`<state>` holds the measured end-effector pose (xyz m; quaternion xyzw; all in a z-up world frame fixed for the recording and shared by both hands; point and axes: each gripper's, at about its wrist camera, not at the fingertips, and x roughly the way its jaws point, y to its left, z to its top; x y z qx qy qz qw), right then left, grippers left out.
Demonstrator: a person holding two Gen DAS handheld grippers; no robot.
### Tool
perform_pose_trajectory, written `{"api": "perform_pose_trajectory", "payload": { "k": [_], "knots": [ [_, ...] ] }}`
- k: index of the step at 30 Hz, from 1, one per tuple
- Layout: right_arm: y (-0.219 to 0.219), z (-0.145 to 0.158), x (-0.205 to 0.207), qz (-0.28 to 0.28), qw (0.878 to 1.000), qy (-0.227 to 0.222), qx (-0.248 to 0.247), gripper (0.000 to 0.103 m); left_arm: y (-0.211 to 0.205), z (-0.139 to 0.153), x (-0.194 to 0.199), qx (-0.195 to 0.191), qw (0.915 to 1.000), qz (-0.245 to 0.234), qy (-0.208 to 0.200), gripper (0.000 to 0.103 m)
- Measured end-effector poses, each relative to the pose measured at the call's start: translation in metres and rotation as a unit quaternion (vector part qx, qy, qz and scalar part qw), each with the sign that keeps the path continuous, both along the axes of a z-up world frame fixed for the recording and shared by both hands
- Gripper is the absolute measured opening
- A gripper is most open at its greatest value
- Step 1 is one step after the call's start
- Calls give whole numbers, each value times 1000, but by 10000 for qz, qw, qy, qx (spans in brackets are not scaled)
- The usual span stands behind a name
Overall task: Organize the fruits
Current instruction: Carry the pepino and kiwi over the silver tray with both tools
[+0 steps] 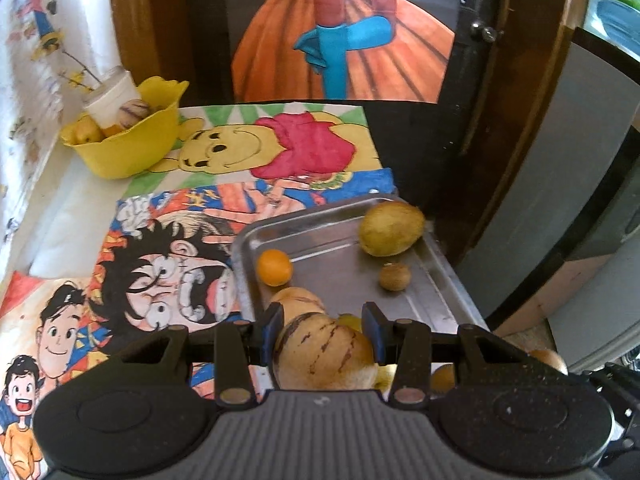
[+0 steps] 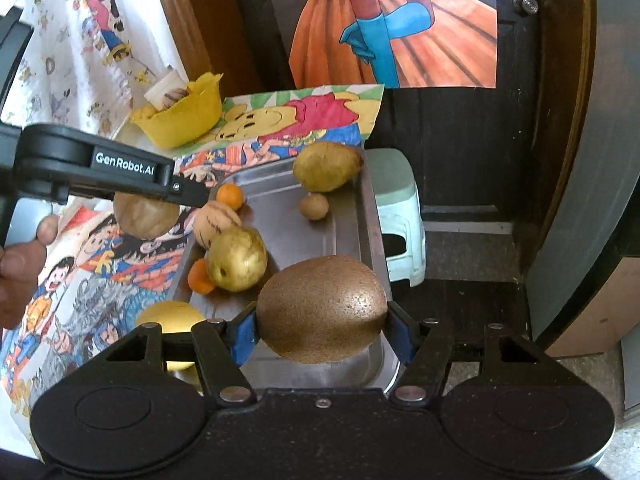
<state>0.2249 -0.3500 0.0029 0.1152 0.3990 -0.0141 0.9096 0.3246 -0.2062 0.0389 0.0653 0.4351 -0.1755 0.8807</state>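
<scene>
My left gripper point(image 1: 324, 332) is shut on a cream melon with purple stripes point(image 1: 324, 354), held over the near left corner of the steel tray point(image 1: 340, 248). The right wrist view shows that melon point(image 2: 146, 218) hanging left of the tray under a black finger point(image 2: 188, 193). My right gripper point(image 2: 322, 320) is shut on a large brown kiwi point(image 2: 322, 308) above the tray's near end point(image 2: 320, 240). In the tray lie a yellow pear point(image 2: 238, 258), a second striped melon point(image 2: 216, 220), two oranges point(image 2: 230, 196), a green mango point(image 2: 326, 166) and a small kiwi point(image 2: 315, 206).
A yellow bowl point(image 1: 128, 144) with a white cup and fruit stands at the far left of the table on cartoon sheets. A yellow fruit point(image 2: 172, 320) lies by the tray's near left corner. A pale green stool point(image 2: 396, 208) and a dark wooden door stand beyond the tray's right edge.
</scene>
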Motion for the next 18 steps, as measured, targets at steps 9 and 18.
{"api": "perform_pose_trajectory", "payload": {
  "k": [9,18],
  "knots": [
    [4,-10,-1,465,9982,222,-323,66,3,-15,-20,-67,9990,-169,397,47],
    [5,-17,8,1116,9912,310,-634,66,3,-29,-32,-184,9968,-356,687,47]
  ]
}}
